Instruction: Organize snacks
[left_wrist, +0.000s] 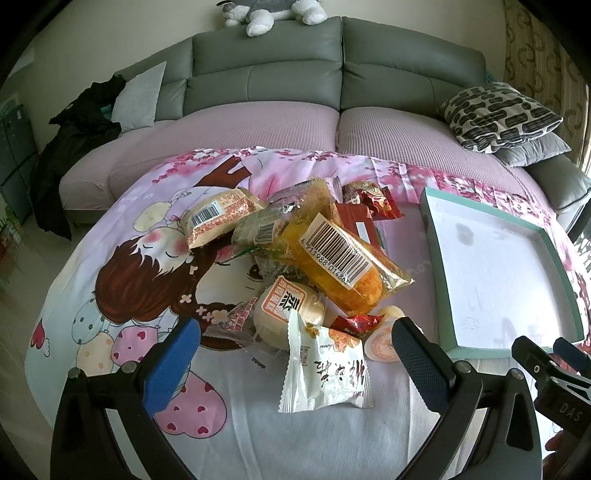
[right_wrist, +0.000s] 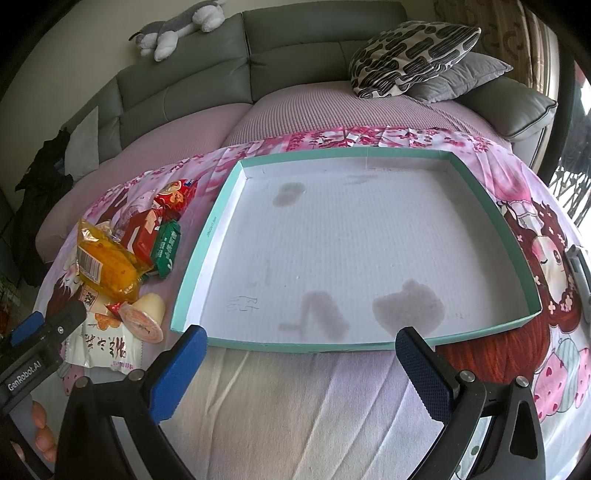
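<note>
A grey sofa (left_wrist: 266, 66) with a lilac seat cover runs behind the work surface, a plush husky (left_wrist: 273, 13) lying along its backrest, a black-and-white patterned cushion (right_wrist: 413, 55) stacked on a grey one at its right end, and a dark jacket (left_wrist: 74, 147) heaped at its left end. A pink cartoon-print cloth (left_wrist: 110, 295) covers the surface in front. Ahead of the left gripper (left_wrist: 295, 332) lies the snack pile: a white sachet with Chinese characters (left_wrist: 325, 369) sits between the wide-open jaws, nearer the right finger, with a round jelly cup (left_wrist: 380, 343) just beside that finger's tip; beyond the sachet are a white bun pack (left_wrist: 291, 310), a long yellow barcode pack (left_wrist: 340, 258), a beige bun pack (left_wrist: 218, 218) further left, and red wrappers (left_wrist: 373, 199) at the far side. Nothing lies between the sachet and the jaws. The left gripper is held low, angled down at the pile. The right gripper (right_wrist: 301, 350) also has its jaws spread wide and holds nothing; just beyond its fingertips is the near wall of the teal-rimmed box lid (right_wrist: 295, 347), its white floor stained and bare. The pile lies to the left of the lid, a green pack (right_wrist: 166, 247) closest to its wall. Fingertips of a hand (right_wrist: 40, 432) show at the lower left
</note>
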